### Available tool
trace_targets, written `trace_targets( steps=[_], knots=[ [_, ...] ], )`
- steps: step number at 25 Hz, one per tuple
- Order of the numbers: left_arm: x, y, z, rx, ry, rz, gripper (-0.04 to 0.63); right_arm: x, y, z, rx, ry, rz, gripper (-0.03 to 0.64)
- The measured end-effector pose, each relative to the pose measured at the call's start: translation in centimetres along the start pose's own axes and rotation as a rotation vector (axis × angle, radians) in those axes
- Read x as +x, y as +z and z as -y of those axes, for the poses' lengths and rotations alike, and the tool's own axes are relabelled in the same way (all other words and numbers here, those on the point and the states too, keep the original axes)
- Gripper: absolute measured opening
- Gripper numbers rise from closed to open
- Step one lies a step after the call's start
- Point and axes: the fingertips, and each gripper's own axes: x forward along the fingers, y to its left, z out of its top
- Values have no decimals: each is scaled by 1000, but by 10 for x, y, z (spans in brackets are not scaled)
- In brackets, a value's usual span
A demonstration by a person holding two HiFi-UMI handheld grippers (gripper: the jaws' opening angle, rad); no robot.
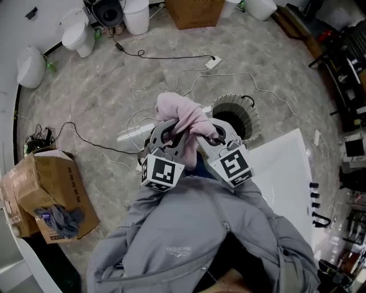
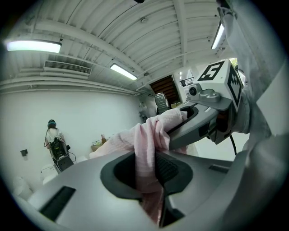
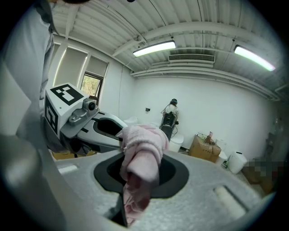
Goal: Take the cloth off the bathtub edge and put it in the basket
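A pink cloth (image 1: 182,116) is bunched up between my two grippers, which I hold close together in front of my chest, pointing upward. My left gripper (image 1: 170,134) is shut on one part of it, and the cloth (image 2: 145,151) hangs down through its jaws. My right gripper (image 1: 214,136) is shut on another part, where the cloth (image 3: 139,155) bulges over its jaws. The round ribbed basket (image 1: 247,114) stands on the floor just beyond the grippers, to the right. The white bathtub (image 1: 286,171) lies at my right.
Cables and a power strip (image 1: 213,62) trail over the marbled floor. An open cardboard box (image 1: 48,194) sits at the left, toilets (image 1: 77,34) and white buckets (image 1: 137,16) at the far side. A person (image 3: 171,110) stands by the far wall.
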Motion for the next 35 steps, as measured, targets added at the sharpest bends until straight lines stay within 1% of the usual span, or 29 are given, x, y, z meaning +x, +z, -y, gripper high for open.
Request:
trace_targets(
  steps=[6,10,14,19,25,28,32,35],
  knots=[
    [70,13,-13,34,-53,20,67,14,-13,69,23,-77,0,94],
    [130,26,-16,47,-121,24,67,18,-25,127,50,-131,-16,94],
    [187,45,-17,77,-204,40,67,17,-35,184,91,-214,-25,94],
    [253,76,-3,115,-290,72,67,-2,-49,252,103,-294,-30,94],
    [318,108,22,155,-399,126,67,-31,-69,317,122,-430,-47,94],
    [341,125,39,178,-472,156,67,-50,-76,340,149,-502,-61,94],
    [364,143,76,221,-599,197,67,-83,-92,362,182,-610,-87,94],
    [379,156,105,207,-716,227,67,-108,-107,374,219,-714,-116,94]
  ],
)
